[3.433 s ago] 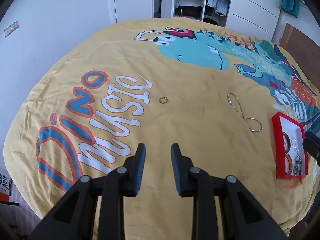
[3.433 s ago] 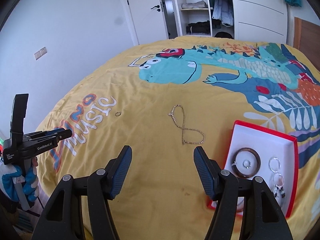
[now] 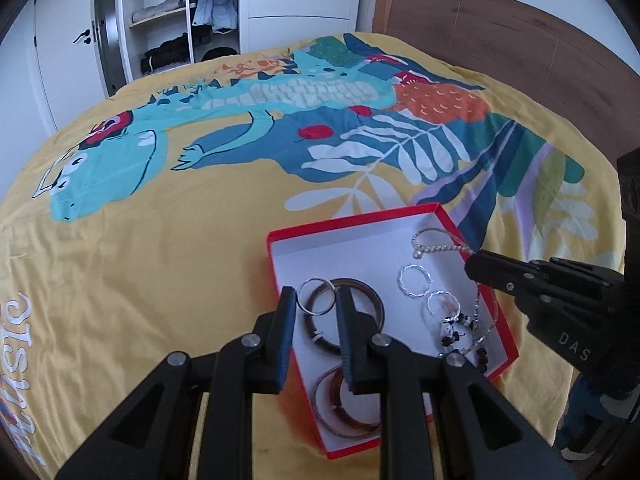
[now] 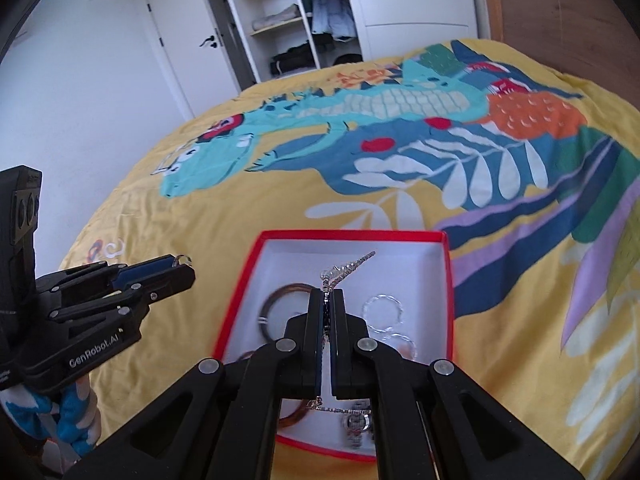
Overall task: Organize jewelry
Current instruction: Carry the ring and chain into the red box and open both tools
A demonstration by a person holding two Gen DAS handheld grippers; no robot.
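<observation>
My left gripper (image 3: 316, 300) is shut on a thin silver ring (image 3: 317, 297) and holds it above the near left part of the red box (image 3: 280, 276). My right gripper (image 4: 328, 298) is shut on a silver bead chain (image 4: 346, 267), held over the same red box (image 4: 244, 280). In the left wrist view the chain (image 3: 438, 246) loops out of the right gripper (image 3: 474, 264) and trails down into the box. The box has a white floor and holds brown bangles (image 3: 344, 408), silver rings (image 3: 414, 280) and a beaded piece (image 3: 460, 330).
The box lies on a yellow dinosaur-print bedspread (image 3: 160, 208). A wooden headboard (image 3: 520, 60) stands at the right. White wardrobes with open shelves (image 3: 168, 16) and a door are beyond the bed. The left gripper shows in the right wrist view (image 4: 182, 264).
</observation>
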